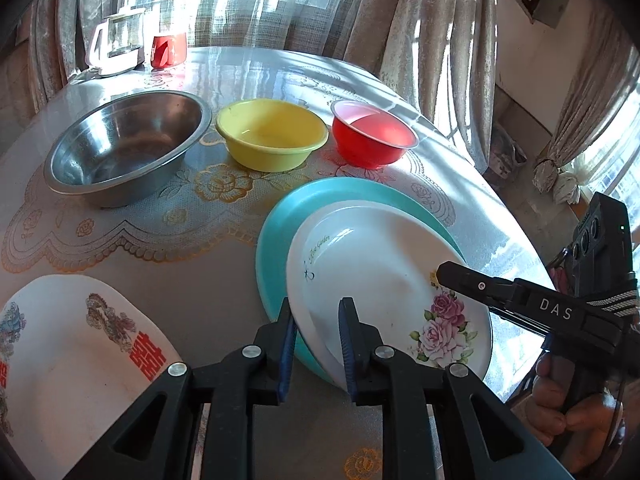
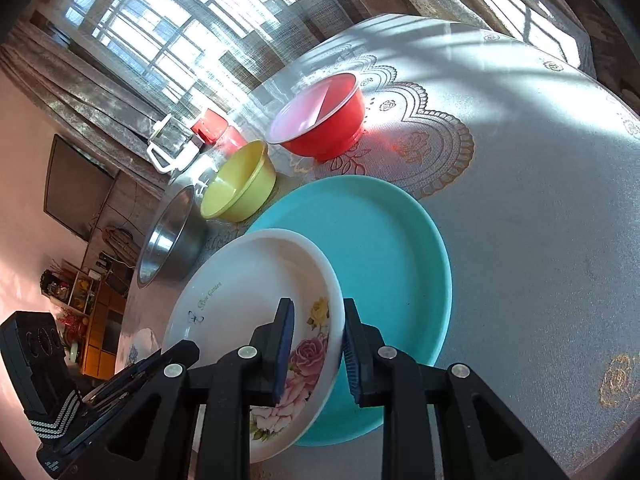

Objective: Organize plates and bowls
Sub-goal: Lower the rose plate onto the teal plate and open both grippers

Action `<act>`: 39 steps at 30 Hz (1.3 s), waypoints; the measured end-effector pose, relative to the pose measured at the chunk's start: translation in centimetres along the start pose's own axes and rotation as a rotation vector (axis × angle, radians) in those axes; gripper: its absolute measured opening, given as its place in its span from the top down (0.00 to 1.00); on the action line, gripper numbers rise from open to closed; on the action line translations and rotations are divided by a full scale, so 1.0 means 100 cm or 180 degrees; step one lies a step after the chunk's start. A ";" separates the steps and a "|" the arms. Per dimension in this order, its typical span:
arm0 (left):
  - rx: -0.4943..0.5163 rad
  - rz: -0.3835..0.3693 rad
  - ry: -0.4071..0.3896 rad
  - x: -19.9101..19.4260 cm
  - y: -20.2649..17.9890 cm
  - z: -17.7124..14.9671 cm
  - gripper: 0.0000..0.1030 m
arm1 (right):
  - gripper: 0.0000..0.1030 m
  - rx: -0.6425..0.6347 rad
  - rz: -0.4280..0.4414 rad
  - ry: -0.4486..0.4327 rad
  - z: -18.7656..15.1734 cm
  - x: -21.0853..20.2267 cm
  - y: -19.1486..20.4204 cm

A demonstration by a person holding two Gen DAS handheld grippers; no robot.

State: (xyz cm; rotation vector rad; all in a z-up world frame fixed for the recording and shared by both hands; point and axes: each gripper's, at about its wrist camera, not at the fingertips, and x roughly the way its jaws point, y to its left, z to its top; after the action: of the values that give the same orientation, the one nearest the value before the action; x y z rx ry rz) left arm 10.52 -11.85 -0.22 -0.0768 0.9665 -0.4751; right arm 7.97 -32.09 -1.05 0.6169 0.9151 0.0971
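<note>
Left wrist view cuts off the white plate with red characters (image 1: 76,356) at the lower left edge, so only part of its rim and its dragon print show, and the near rim of the floral plate (image 1: 384,296) is hidden behind the left gripper (image 1: 318,344). That gripper's blue pads stand on either side of the floral plate's edge, one pad outside and one over the plate's well; whether they actually press on it cannot be told. The floral plate lies inside the turquoise plate (image 1: 280,220), which shows only as a crescent around it on the table (image 1: 200,248). The right gripper (image 2: 316,350) enters the left view from the right, held in a hand (image 1: 560,396) that is partly cropped, its arm reaching over the floral plate's flowered side. In the right wrist view its fingers straddle the same plate's rim, narrowly apart, with firm contact again hard to judge. Beyond the plates stand a steel bowl (image 1: 124,148), a yellow bowl (image 1: 272,134) and a red bowl (image 1: 374,134) in a row, apart from each other. Farther back a clear pitcher (image 1: 118,40) and a red container (image 1: 168,50) are washed out by window glare.
</note>
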 end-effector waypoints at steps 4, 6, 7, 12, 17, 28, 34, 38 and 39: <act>0.0007 0.0042 0.0071 0.010 -0.004 0.001 0.81 | 0.76 0.0016 -0.0051 -0.0018 0.002 0.001 -0.006; 0.0036 0.0101 0.0092 0.015 -0.008 0.002 0.81 | 0.76 -0.0021 -0.0111 -0.0048 0.003 0.002 -0.006; 0.0043 0.0122 0.0105 0.018 -0.009 0.002 0.81 | 0.76 -0.0048 -0.0143 -0.0066 0.004 0.002 -0.005; 0.0001 0.0174 0.0205 0.031 -0.008 0.005 0.80 | 0.76 -0.0150 -0.0260 -0.0136 0.010 0.005 -0.005; 0.0021 0.0278 0.0187 0.035 -0.010 0.006 0.80 | 0.77 -0.0350 -0.0440 -0.0177 0.011 0.015 -0.001; 0.0055 0.0375 0.0156 0.039 -0.014 0.010 0.77 | 0.84 -0.0709 -0.0799 -0.0310 0.009 0.018 0.009; 0.0037 0.0388 0.0146 0.039 -0.012 0.010 0.75 | 0.83 -0.0686 -0.0808 -0.0343 0.007 0.017 0.009; 0.0005 0.0361 0.0135 0.036 -0.011 0.006 0.74 | 0.80 -0.0704 -0.0809 -0.0320 0.007 0.018 0.011; -0.0001 0.0364 0.0133 0.035 -0.010 0.005 0.73 | 0.78 -0.0704 -0.0806 -0.0316 0.007 0.017 0.011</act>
State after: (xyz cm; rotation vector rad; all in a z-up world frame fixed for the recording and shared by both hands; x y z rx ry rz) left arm 12.25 -14.29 -2.31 -0.0116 1.0062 -0.3725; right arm 9.80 -30.94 -1.37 0.2951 0.8652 -0.0588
